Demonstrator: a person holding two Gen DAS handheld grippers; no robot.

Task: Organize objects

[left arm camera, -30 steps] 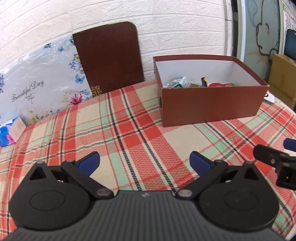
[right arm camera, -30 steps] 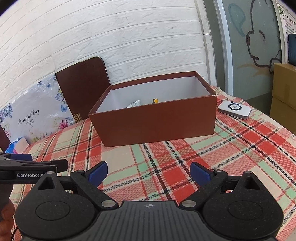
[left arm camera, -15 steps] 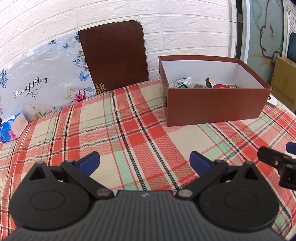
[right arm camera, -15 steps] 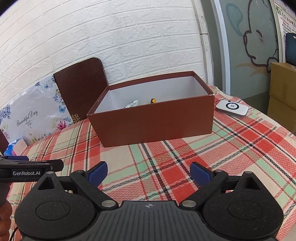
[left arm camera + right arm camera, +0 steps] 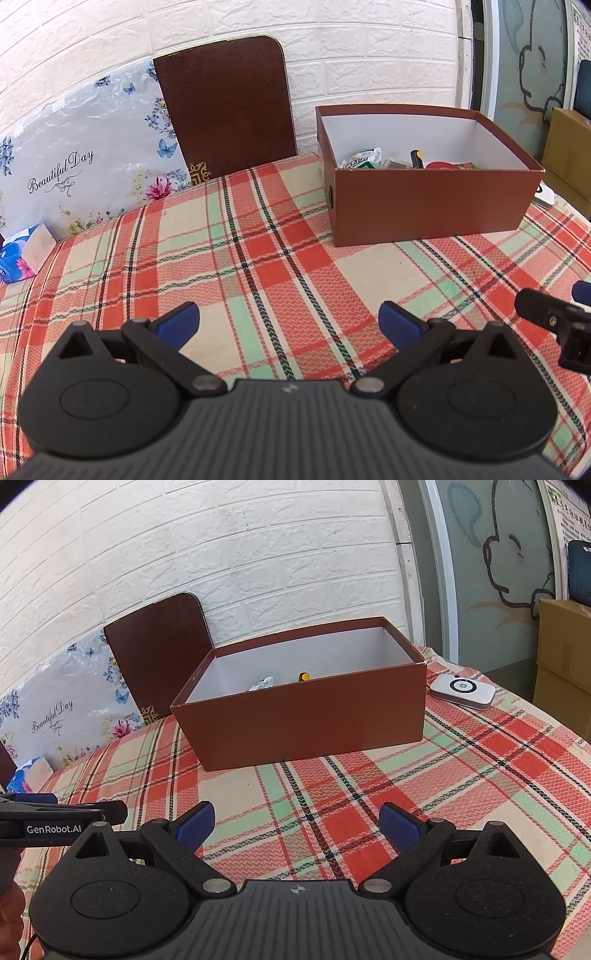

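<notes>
- Grippers are both held low over the plaid tablecloth [image 5: 258, 266], pointed toward the wall, side by side and apart.
- The left gripper [image 5: 289, 319] is spread wide, blue pads [image 5: 177, 321] far apart, and nothing is gripped between them, just bare cloth.
- The right gripper [image 5: 297, 821] is spread about as wide, also with nothing held; its blue pads [image 5: 399, 825] frame an open patch of cloth.
- In the right wrist view the left gripper's side, with "GenRobot.AI" lettering, is seen poking in at the left edge.
- The brown box [image 5: 424, 199] is sat ahead on the table, lid off, well apart from both grippers. Small stuff is piled inside: a green-and-white packet [image 5: 364, 158], a black thing with a yellow tip [image 5: 416, 158], something red [image 5: 441, 165]. The rest can't be made out.
- A brown board [image 5: 225, 107] is leaned on the white brick wall, left of the box.
- A floral "Beautiful Day" sheet [image 5: 74, 162] is propped beside the board.
- A tissue pack [image 5: 22, 253] is parked at the far left table edge.
- A small white device [image 5: 461, 691] is lying right of the box.
- Nothing is standing between the grippers and the box.
</notes>
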